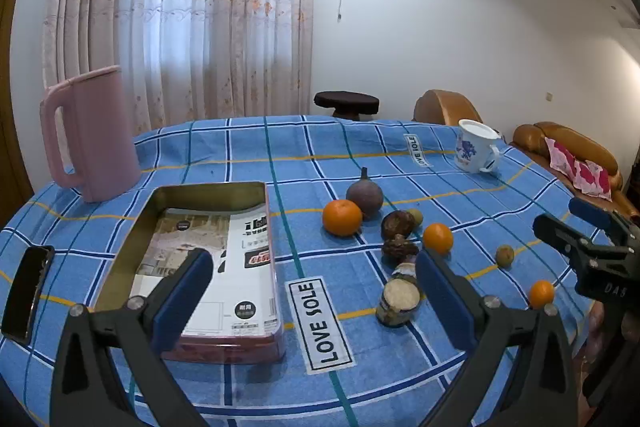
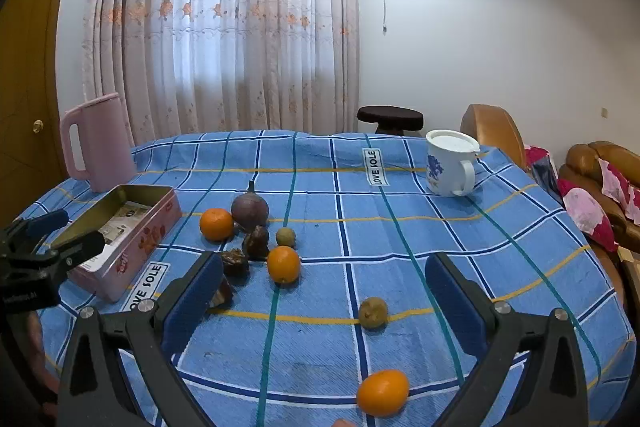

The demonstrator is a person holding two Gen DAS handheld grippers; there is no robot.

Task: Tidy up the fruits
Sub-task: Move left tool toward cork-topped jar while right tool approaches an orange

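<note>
Nothing appears sorted yet: every fruit lies loose on the blue checked cloth of the counter (image 2: pixel 460 247), and the open pink tin (image 1: pixel 256 211) at the left holds only a printed packet, no fruit.

Nearest, both tools hover above the counter's near edge. The left gripper (image 1: pixel 312 291) has its fingers spread wide with nothing between them, pointing at the gap between the tin and the fruit. The right gripper (image 2: pixel 324 297) is likewise spread and empty.

Closest to the right gripper lies a small orange (image 2: pixel 382 391), then a small brownish-green fruit (image 2: pixel 373 312) just beyond it. Further in, a second orange (image 2: pixel 283 264) sits beside a cluster of dark wrinkled fruits (image 2: pixel 256 242), with a cut brown piece (image 1: pixel 398 301) at the near end of that cluster. Behind them lie a small green fruit (image 2: pixel 285 237), a larger orange (image 2: pixel 216 223) and a purple round fruit (image 2: pixel 249 209) touching it.

Far back stand a pink jug (image 2: pixel 100 143) at the left and a white mug (image 2: pixel 450 163) at the right.

By this reading the whole job remains: each fruit must still be gathered, presumably into the tin.
</note>
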